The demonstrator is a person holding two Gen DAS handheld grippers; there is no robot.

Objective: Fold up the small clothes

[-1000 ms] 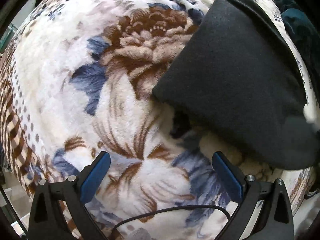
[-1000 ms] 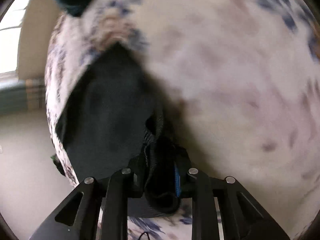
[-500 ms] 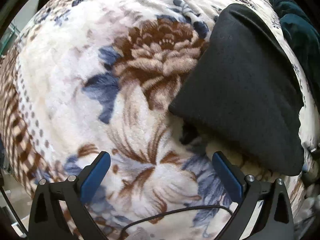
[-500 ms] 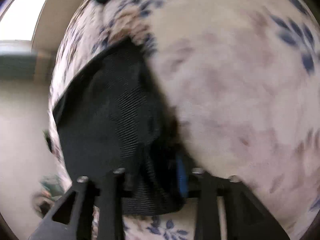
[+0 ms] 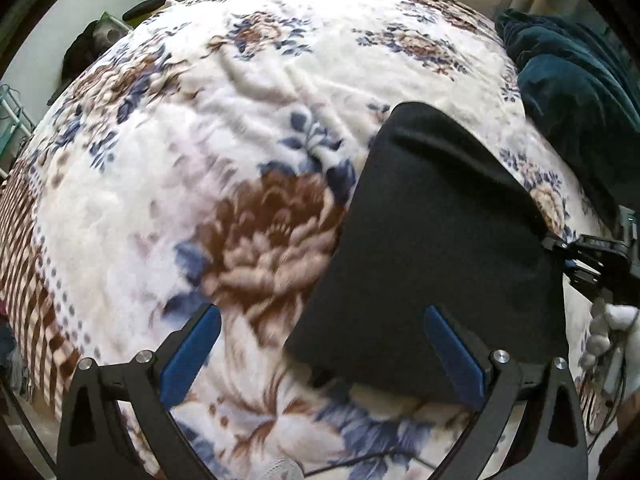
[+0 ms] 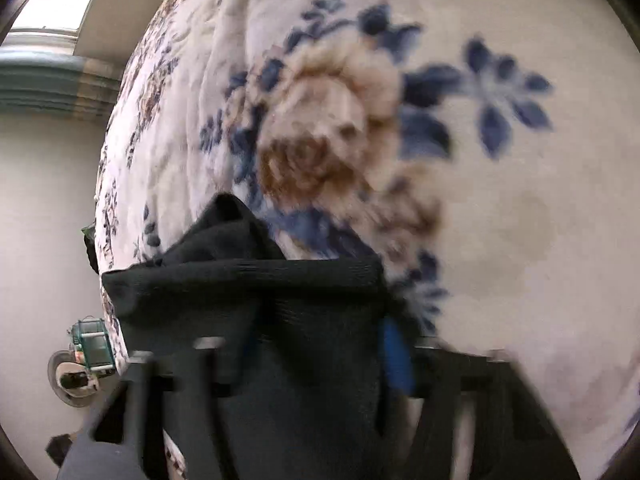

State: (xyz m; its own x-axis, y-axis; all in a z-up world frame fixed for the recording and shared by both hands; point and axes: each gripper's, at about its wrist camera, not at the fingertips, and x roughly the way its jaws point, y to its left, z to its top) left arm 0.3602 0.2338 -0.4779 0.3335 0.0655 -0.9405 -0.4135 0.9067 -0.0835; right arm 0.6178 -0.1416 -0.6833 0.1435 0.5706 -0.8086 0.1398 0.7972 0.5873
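A black garment [image 5: 432,248] lies on the floral blanket [image 5: 248,128], reaching from the middle toward the right in the left wrist view. My left gripper [image 5: 320,316] hangs open above the garment's near left edge, and its blue pads [image 5: 192,348] touch nothing. My right gripper [image 5: 560,248] grips the garment's right corner at the picture's right edge. In the right wrist view, black cloth [image 6: 280,304] bunches up between the closing jaws of the right gripper [image 6: 320,344] and hides most of its fingers. One blue pad [image 6: 394,356] shows beside the cloth.
A dark teal fabric heap [image 5: 572,92] lies at the blanket's far right. The blanket's checked border [image 5: 28,280] drops off at the left. A gloved hand [image 5: 608,328] shows at the right edge. Bare floor with a round object [image 6: 72,376] lies past the bed's left side.
My left gripper has risen, still open, so more of the blanket shows. My right gripper has swept sideways across the blanket with the black cloth in it, and the cloth has bunched up.
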